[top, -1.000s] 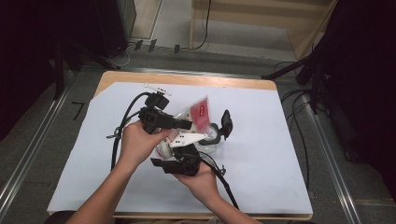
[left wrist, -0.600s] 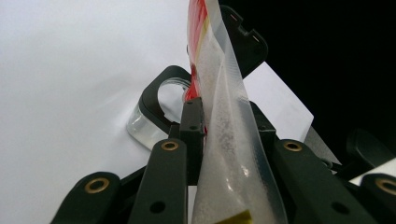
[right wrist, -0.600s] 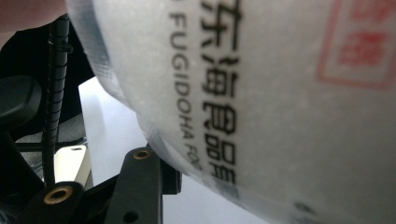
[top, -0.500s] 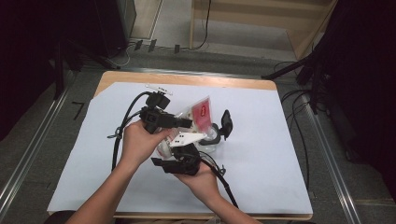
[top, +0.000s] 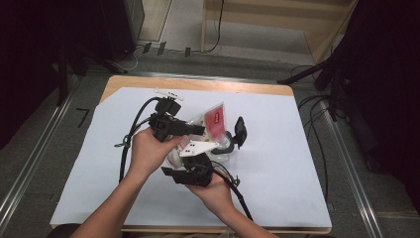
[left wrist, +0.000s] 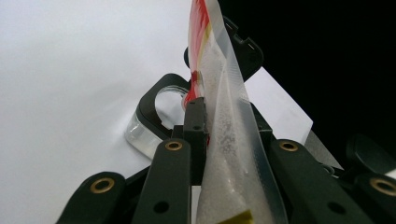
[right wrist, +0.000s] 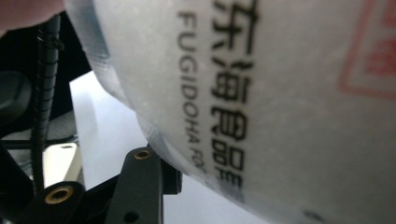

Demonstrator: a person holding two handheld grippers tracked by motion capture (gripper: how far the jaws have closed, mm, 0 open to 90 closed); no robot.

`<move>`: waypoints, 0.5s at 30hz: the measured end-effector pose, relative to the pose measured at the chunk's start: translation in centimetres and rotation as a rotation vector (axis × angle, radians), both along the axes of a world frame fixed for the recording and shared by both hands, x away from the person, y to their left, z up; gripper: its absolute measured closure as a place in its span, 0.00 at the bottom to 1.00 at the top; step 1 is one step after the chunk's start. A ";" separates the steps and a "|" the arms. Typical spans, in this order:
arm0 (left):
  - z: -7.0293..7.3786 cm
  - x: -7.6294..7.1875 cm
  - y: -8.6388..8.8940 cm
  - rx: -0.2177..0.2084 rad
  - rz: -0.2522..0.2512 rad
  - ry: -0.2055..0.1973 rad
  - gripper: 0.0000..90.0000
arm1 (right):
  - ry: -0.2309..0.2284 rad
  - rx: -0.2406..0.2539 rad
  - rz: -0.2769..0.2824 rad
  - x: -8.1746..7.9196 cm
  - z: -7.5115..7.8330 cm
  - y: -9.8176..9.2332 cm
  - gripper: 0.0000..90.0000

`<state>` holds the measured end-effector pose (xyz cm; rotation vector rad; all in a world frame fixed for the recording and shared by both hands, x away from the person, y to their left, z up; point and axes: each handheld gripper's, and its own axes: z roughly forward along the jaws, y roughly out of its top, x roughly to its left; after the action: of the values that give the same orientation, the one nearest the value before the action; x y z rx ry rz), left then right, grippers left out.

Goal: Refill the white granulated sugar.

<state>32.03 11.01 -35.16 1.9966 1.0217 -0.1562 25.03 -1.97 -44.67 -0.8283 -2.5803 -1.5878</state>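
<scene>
a wooden table carries a large white sheet that covers nearly all of its top, with a strip of bare wood along the far edge. near the middle of that sheet the person's two forearms come up from the near side and meet. the left gripper lies level and points toward the right of the high view; its jaws have just been closing, and in the left gripper view they clamp the clear plastic pouch between them, its edge standing upright and its red printed part rising above the jaw tips. in the high view the pouch sits just past the hands, tilted up off the sheet, red label facing the camera. the right gripper sits just below the left one, its grey three-cornered plate on top, and its black jaws curve around a small clear round piece resting on the sheet beside the pouch; whether its pads press on anything cannot be told. in the right gripper view the pouch hangs very close, with black printed lettering, above one black jaw.
</scene>
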 end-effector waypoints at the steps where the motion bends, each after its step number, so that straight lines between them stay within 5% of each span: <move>1: 0.0 0.0 0.0 -0.007 0.000 0.001 0.85 | 0.005 0.007 0.003 0.0 0.0 0.0 0.68; 15: 0.3 0.1 -0.1 -0.014 -0.026 0.020 0.77 | 0.071 0.083 0.006 0.1 0.2 -0.2 0.68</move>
<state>32.09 10.93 -34.84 1.9997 1.0053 -0.1968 25.14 -2.22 -44.43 -0.8531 -2.4488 -1.6197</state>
